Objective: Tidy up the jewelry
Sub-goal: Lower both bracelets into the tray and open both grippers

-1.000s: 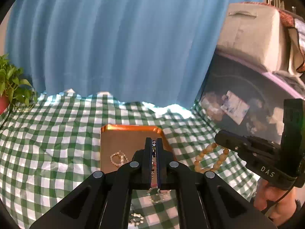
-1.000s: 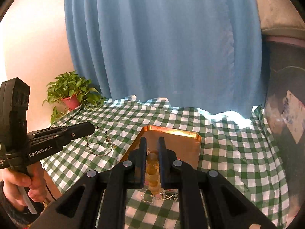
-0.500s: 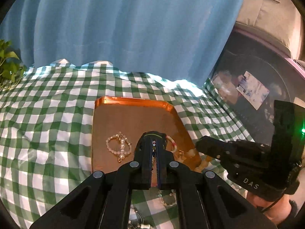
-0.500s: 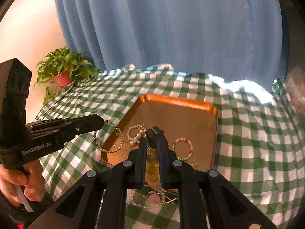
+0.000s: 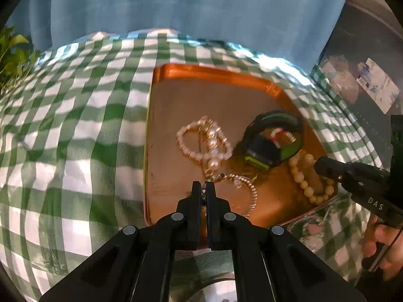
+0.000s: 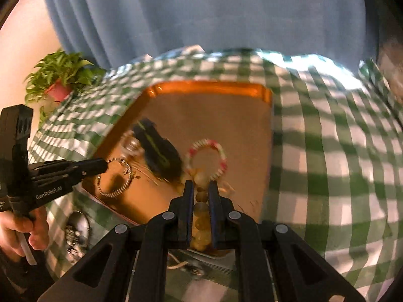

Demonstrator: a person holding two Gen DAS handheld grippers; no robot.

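The tray (image 5: 214,71) sits on the tablecloth (image 5: 75,125); pearl bracelet (image 5: 201,141) left of the watch (image 5: 267,148), bead bracelet (image 5: 307,181) right.

Black gripper (image 5: 204,188), silver screws, perhaps matte.

We read two texts, both in white letters on black gripper bodies. In the left wrist view, the right gripper (image 5: 317,163) carries the letters "DAS" on its side, near the hand that holds it. In the right wrist view, the left gripper (image 6: 105,167) carries the word "GenRobot.AI" along its body. A paper card (image 5: 377,85) at the right edge has print, but it is too small for us to read.
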